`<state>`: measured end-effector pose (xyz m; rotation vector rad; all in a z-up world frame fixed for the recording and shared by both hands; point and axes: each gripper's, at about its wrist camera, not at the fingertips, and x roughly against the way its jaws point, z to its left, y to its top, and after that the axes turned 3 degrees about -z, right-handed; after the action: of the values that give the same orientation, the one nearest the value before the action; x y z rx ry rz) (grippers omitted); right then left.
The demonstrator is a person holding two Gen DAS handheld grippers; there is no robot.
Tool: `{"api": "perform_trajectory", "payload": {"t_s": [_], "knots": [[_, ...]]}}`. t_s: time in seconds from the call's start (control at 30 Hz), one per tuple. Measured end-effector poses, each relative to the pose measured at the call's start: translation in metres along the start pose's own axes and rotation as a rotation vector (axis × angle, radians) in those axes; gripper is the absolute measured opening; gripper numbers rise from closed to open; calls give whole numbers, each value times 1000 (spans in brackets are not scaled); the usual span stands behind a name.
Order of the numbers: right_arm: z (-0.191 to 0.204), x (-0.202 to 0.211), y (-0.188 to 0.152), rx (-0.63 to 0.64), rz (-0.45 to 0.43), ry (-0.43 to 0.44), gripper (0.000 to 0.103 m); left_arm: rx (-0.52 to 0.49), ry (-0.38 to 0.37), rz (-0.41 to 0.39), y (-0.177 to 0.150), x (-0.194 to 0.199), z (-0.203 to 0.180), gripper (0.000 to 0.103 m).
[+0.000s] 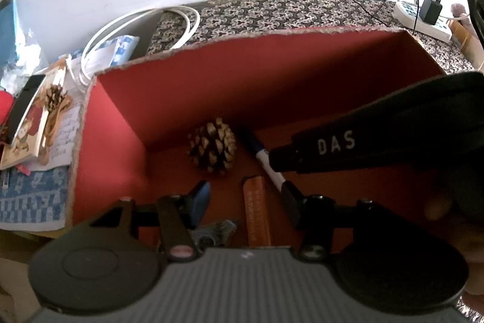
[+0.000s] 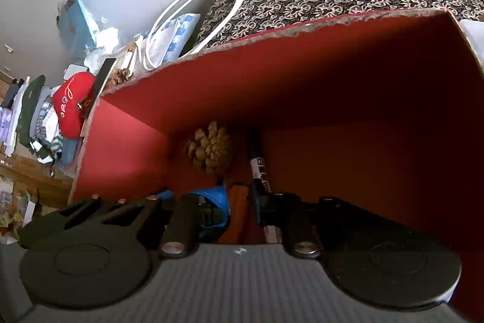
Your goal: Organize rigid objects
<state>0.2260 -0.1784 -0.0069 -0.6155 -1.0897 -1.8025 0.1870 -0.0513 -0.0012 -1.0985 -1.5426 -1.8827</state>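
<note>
A red cardboard box (image 1: 211,87) (image 2: 302,74) holds a pine cone (image 1: 212,149) (image 2: 209,150), a blue and white marker (image 1: 263,158) (image 2: 259,168) and an orange-brown wooden block (image 1: 256,211) (image 2: 237,211). My left gripper (image 1: 245,202) is open inside the box, its fingers either side of the block, above a metal object (image 1: 216,230). My right gripper (image 2: 240,202) is open low in the box over the block, next to the marker. The right gripper's black body (image 1: 378,141) crosses the left wrist view.
Left of the box lie a second pine cone (image 1: 55,94), a phone (image 1: 25,105), papers, a white cable loop (image 1: 136,29) and a red cushion (image 2: 71,105). A patterned cloth (image 1: 302,11) covers the table behind. A power strip with charger (image 1: 423,17) sits far right.
</note>
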Motion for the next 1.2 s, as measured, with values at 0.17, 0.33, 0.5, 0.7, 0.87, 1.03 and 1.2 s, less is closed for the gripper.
{"api": "perform_trajectory", "payload": {"t_s": [0.17, 0.33, 0.5, 0.7, 0.87, 1.03, 1.2], "knots": [[-2, 2, 0, -13, -15, -9, 0, -4, 18, -4, 0, 0, -2, 53], [-2, 3, -1, -14, -29, -16, 0, -7, 22, -6, 0, -1, -1, 53], [-4, 4, 0, -24, -37, -20, 0, 2, 15, -2, 0, -1, 0, 53], [-4, 2, 1, -17, -31, -17, 0, 0, 32, -8, -1, 0, -2, 53], [-4, 4, 0, -10, -41, -12, 0, -4, 36, 2, 0, -2, -2, 53], [-2, 5, 0, -5, -53, -15, 0, 4, 39, 3, 0, -3, -1, 53], [-2, 3, 1, 0, -44, -7, 0, 13, 40, 8, 0, -4, 0, 53]]}}
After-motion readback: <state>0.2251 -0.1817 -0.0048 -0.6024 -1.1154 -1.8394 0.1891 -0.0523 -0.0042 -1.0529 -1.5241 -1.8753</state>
